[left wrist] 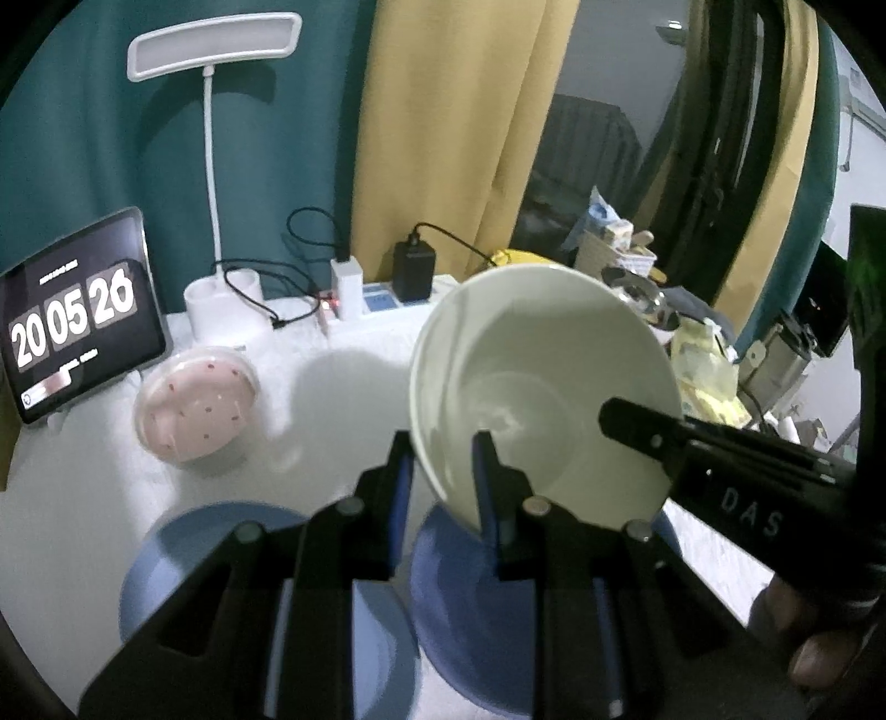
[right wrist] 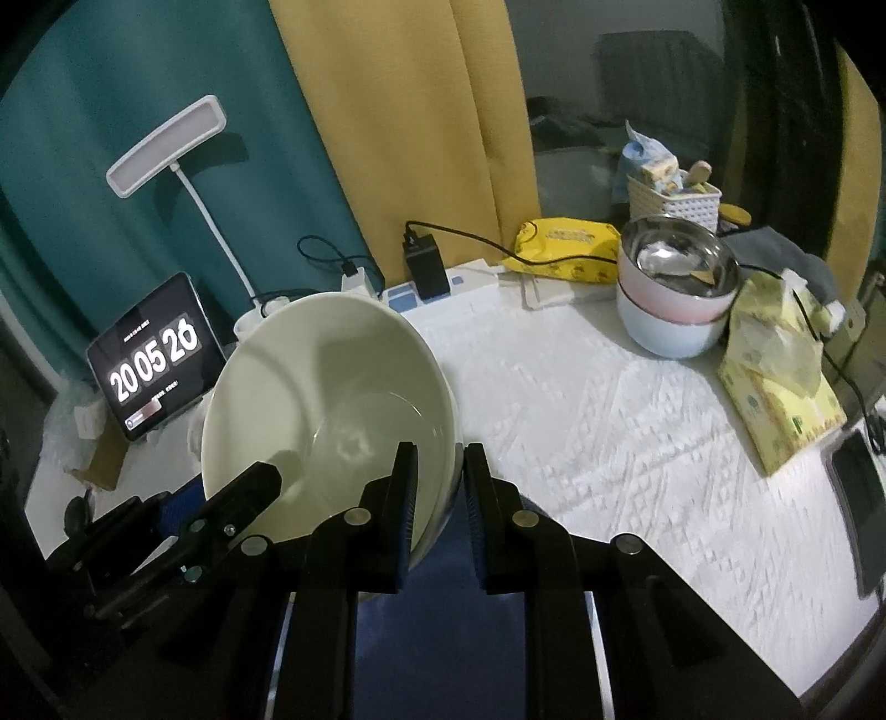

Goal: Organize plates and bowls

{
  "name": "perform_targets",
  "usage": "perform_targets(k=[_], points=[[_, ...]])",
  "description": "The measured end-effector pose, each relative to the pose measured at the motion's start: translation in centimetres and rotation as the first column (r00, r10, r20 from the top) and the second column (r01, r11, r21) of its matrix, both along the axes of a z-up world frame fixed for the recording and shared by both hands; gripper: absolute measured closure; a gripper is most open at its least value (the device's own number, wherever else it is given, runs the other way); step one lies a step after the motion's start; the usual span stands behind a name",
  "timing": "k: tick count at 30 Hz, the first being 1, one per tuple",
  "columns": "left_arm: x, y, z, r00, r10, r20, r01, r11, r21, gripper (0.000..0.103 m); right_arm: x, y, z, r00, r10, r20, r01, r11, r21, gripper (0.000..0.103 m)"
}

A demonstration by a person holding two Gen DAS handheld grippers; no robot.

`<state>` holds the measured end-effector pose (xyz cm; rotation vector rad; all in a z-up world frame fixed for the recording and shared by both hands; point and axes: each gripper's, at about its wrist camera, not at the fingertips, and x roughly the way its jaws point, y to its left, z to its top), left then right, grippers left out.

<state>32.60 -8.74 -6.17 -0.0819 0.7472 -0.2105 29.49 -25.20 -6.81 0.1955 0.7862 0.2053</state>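
A large white bowl (left wrist: 542,387) hangs tilted above the white tablecloth, held by both grippers. My left gripper (left wrist: 443,462) is shut on its left rim, one finger inside the bowl and one outside. My right gripper (right wrist: 440,473) is shut on the opposite rim of the white bowl (right wrist: 332,399); its black finger (left wrist: 637,423) shows in the left wrist view. Below the bowl lie a blue plate (left wrist: 183,554) and a blue dish (left wrist: 459,609). A pink dotted bowl (left wrist: 196,401) sits at the left. A steel bowl (right wrist: 678,260) rests in a pink and pale blue bowl stack (right wrist: 664,327).
A tablet clock (right wrist: 152,363) and a desk lamp (left wrist: 213,50) stand at the back left. A power strip with chargers (right wrist: 426,277) runs along the curtain. A yellow tissue box (right wrist: 781,387), a yellow wipes pack (right wrist: 565,249) and a white basket (right wrist: 673,202) crowd the right side.
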Motion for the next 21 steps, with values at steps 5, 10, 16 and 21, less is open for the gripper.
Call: perform_targets(k=[5,10,16,21], points=[[-1.0,-0.8,-0.5,1.000,-0.006,-0.010,0.006,1.000,0.010,0.081,-1.2,-0.5,-0.7,1.000,-0.005,-0.014,0.005,1.000,0.002,0.085],[-2.0,-1.4,-1.5,0.999,-0.012,-0.034,0.012,1.000,0.018,0.081,-2.0,-0.9,-1.8,0.999,-0.006,-0.037,0.006,1.000,0.000,0.085],[-2.6,-2.1,-2.7,0.998,-0.021,-0.062,0.023,0.999,0.031,0.081,-2.6,-1.3,-3.3,0.997,-0.011,-0.071,0.011,1.000,0.000,0.085],[-3.0,-2.6,-3.7,0.996,-0.032,-0.085,0.036,0.998,0.044,0.081,-3.0,-1.7,-4.4,0.995,-0.017,-0.097,0.016,1.000,-0.002,0.085]])
